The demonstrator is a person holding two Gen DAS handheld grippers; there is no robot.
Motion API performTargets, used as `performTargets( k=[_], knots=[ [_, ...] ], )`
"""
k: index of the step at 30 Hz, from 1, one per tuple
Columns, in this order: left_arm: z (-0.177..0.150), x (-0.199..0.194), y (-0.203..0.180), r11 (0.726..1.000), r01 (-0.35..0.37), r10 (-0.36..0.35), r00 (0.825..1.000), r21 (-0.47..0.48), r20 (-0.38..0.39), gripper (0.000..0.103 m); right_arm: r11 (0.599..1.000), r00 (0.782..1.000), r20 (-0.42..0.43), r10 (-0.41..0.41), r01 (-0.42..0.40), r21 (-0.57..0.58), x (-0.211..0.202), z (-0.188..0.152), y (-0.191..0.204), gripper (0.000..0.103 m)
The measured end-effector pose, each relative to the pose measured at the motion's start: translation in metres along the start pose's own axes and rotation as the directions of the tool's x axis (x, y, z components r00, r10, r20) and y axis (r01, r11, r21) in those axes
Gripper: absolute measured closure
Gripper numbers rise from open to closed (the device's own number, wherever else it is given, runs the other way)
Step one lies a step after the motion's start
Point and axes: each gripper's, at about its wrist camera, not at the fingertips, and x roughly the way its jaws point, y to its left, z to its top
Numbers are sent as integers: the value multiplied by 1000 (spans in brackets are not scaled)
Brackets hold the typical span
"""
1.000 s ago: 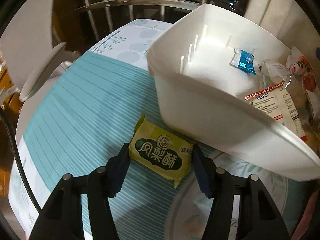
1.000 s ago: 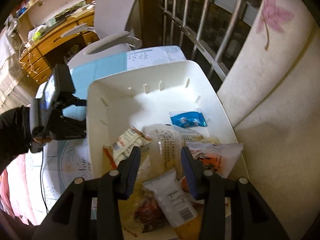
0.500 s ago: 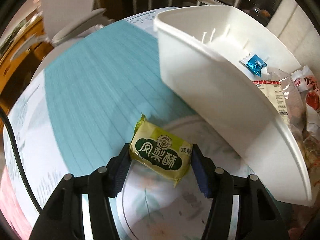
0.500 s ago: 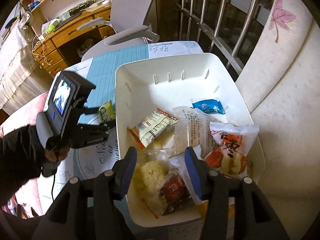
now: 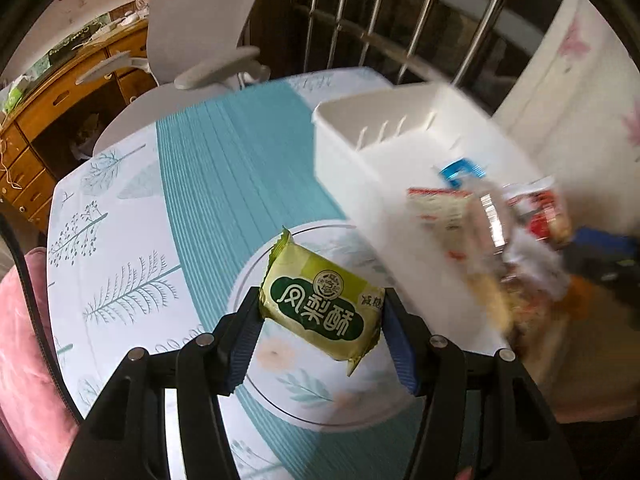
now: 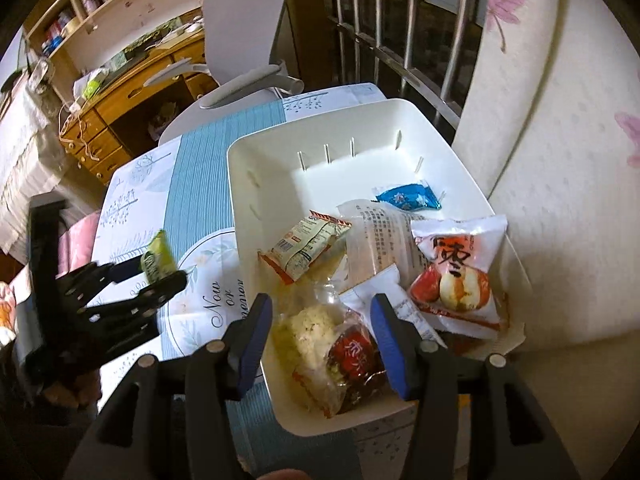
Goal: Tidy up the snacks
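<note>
home study | wooden desk [image 6: 120, 120] | bookshelf [image 6: 100, 8] | office chair [image 6: 244, 40]

A grey chair [image 6: 244, 32] is standing beyond my worktop [image 5: 120, 240], a wooden desk [image 6: 132, 92] and bookshelf [image 6: 92, 4] behind it, window bars [image 6: 400, 20] catching light.

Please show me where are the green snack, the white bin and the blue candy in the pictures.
green snack [image 5: 320, 304]: left wrist view, on its printed front.
white bin [image 6: 280, 184]: right wrist view, on its bare inner left wall.
blue candy [image 6: 408, 197]: right wrist view, on the wrapper's middle.
</note>
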Motion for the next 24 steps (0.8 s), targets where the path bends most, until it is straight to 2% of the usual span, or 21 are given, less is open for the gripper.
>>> performTargets(
  k=[2, 4, 6, 8, 11, 17, 19, 22, 24],
  knots=[
    [2, -15, -12, 1000, 23, -23, 1000, -4, 20, 46, 1000, 1000, -2, -9, 9, 19, 1, -3, -2, 42],
    [4, -29, -25, 998, 61, -61, 998, -11, 35, 46, 998, 999, -16, -42, 43, 37, 4, -3, -7, 40],
    [9, -39, -39, 995, 94, -93, 995, -18, 40, 46, 997, 999, -19, -40, 41, 59, 4, -3, -13, 40],
    [12, -46, -55, 995, 98, -97, 994, -5, 53, 46, 996, 999, -6, -41, 41, 74, 1, -2, -22, 39],
    [17, -54, -85, 998, 63, -64, 995, 24, 81, 46, 995, 997, 30, -69, 67, 73, -6, -3, -38, 36],
    [34, -59, -132, 999, 36, -40, 993, 31, 114, 45, 996, 996, 74, -41, 34, 83, -28, -13, -78, 33],
    [39, -60, -149, 999, -15, 10, 991, 34, 134, 42, 997, 996, 90, -27, 20, 77, -35, -19, -91, 33],
    [43, -59, -162, 998, -60, 62, 989, -16, 135, 34, 997, 995, 96, -9, 2, 76, -40, -25, -105, 31],
    [39, -62, -167, 994, -88, 95, 986, -57, 135, 20, 997, 996, 92, 6, -13, 73, -42, -31, -112, 30]
  ],
)
